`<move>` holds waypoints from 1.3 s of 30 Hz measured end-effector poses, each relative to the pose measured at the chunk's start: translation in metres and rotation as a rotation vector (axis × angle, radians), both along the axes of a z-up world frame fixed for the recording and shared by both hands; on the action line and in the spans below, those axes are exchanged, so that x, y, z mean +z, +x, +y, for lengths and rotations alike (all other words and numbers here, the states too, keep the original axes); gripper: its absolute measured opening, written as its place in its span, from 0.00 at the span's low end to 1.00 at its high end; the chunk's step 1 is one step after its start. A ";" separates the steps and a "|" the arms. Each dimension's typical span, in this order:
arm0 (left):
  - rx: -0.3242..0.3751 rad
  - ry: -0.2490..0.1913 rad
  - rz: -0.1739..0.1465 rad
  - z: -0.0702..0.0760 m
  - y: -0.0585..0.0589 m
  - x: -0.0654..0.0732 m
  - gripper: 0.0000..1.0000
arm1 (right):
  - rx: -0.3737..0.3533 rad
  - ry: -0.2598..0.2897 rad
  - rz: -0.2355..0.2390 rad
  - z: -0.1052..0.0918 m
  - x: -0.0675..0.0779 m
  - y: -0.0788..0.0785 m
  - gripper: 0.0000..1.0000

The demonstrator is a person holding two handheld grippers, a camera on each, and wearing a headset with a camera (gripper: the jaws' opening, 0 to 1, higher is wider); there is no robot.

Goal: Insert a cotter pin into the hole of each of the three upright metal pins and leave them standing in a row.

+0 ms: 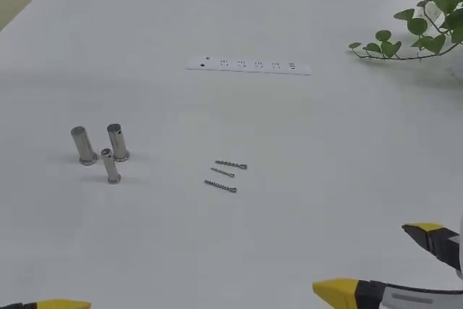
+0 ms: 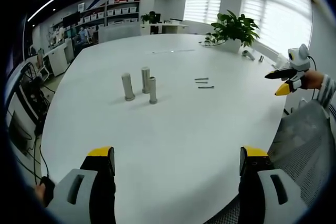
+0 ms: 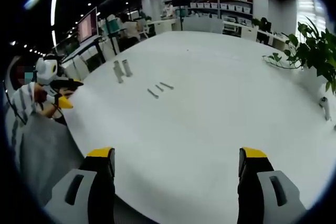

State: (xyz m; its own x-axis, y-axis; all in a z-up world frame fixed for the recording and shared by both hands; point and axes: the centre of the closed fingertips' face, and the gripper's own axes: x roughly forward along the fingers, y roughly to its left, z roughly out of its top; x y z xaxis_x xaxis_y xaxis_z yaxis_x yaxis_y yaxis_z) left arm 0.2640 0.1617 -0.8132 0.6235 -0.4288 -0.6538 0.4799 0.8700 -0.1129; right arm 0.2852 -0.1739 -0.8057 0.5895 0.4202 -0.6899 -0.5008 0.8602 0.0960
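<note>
Three upright metal pins point(image 1: 110, 166) stand bunched together on the white table's left, not in a row; the same pins point(image 2: 145, 79) lie ahead of my left gripper point(image 2: 177, 158), which is open and holds nothing. Three cotter pins point(image 1: 223, 172) lie side by side in the middle of the table, apart from the metal pins. My right gripper point(image 1: 380, 260) hovers open at the table's near right corner, well short of the cotter pins point(image 3: 159, 88). Its own view point(image 3: 176, 156) shows nothing between its yellow fingertips. Each gripper is a long way from the parts.
A white power strip point(image 1: 249, 65) lies flat beyond the cotter pins. A leafy plant point(image 1: 427, 23) reaches in at the far right corner. The table point(image 1: 304, 200) has bare surface all around the parts. A grey mesh chair back point(image 2: 310, 140) stands at the near edge.
</note>
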 end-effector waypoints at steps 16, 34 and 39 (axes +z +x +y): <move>-0.003 0.020 0.001 0.018 0.010 0.000 0.99 | -0.009 0.002 0.000 0.005 0.002 0.002 0.99; -0.012 0.053 -0.016 0.045 0.039 0.007 0.99 | -0.007 -0.008 0.020 0.007 -0.002 0.001 0.99; -0.022 0.047 -0.008 0.042 0.045 0.003 0.99 | -0.002 -0.012 0.022 0.008 -0.002 -0.001 0.99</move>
State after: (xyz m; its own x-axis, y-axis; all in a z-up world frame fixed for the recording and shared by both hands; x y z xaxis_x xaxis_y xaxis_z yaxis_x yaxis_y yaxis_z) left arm 0.3092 0.2039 -0.8101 0.6196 -0.4119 -0.6682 0.5000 0.8633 -0.0685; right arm 0.2843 -0.1664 -0.8074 0.5750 0.4109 -0.7075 -0.4974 0.8622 0.0965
